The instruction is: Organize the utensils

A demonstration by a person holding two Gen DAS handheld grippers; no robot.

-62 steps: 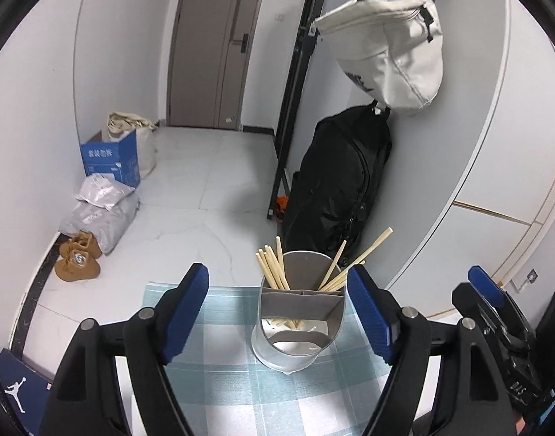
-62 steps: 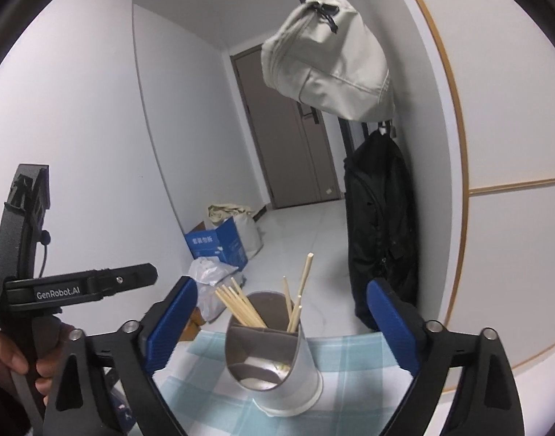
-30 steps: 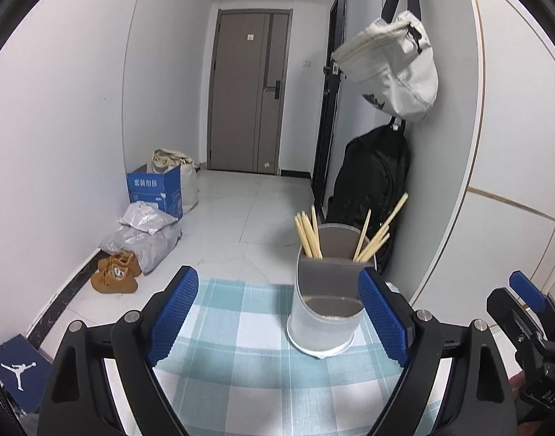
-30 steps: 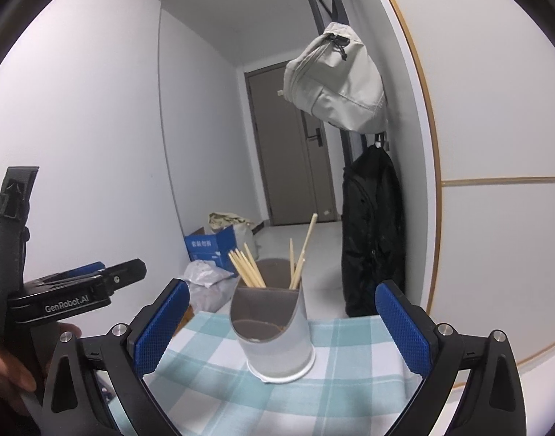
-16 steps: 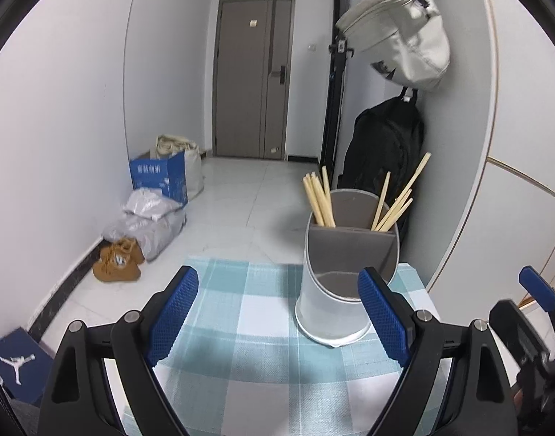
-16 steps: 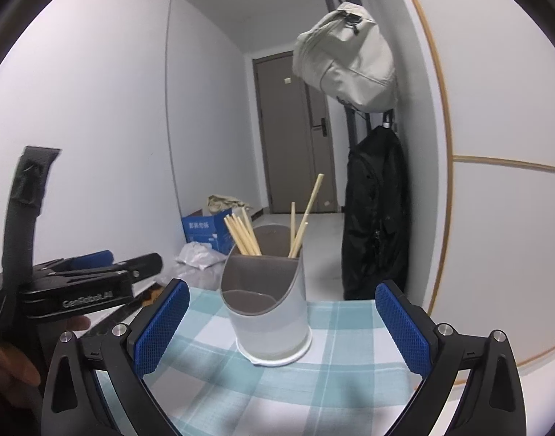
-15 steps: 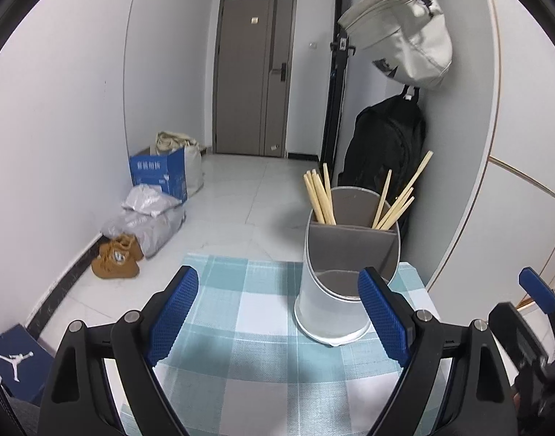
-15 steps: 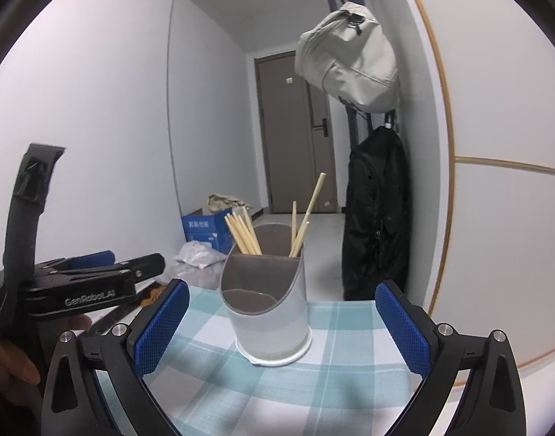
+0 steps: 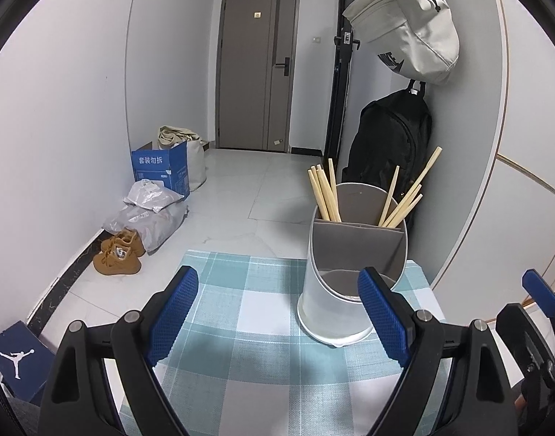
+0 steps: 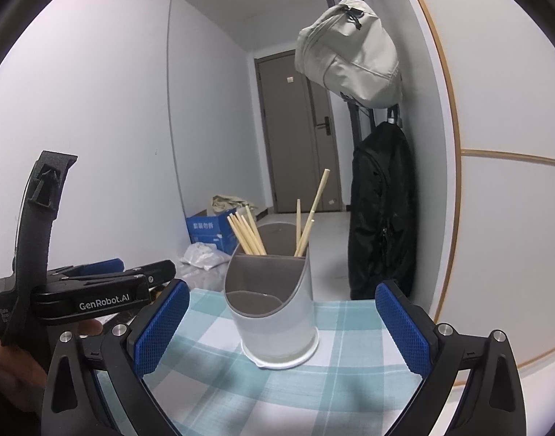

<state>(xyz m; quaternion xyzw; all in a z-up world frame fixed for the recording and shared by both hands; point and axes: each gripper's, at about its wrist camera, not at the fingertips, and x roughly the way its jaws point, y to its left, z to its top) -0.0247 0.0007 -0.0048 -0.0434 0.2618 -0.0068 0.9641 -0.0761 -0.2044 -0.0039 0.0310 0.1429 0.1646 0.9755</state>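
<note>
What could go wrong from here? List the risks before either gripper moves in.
1. The utensil holder stands near the far right corner of the checked tablecloth; a sideways nudge could tip it off.
2. Chopsticks lean out above the rim; open fingers may snag them.
3. The left gripper and right gripper sit close together and could collide.

The left gripper (image 9: 277,312) hangs over the checked tablecloth (image 9: 248,356) with its blue-padded fingers (image 9: 172,312) spread wide and nothing between them. The grey utensil holder (image 9: 353,272) stands upright just beyond the right finger, with chopsticks (image 9: 326,196) in its two rear compartments. The right gripper (image 9: 535,323) shows at the right edge.
</note>
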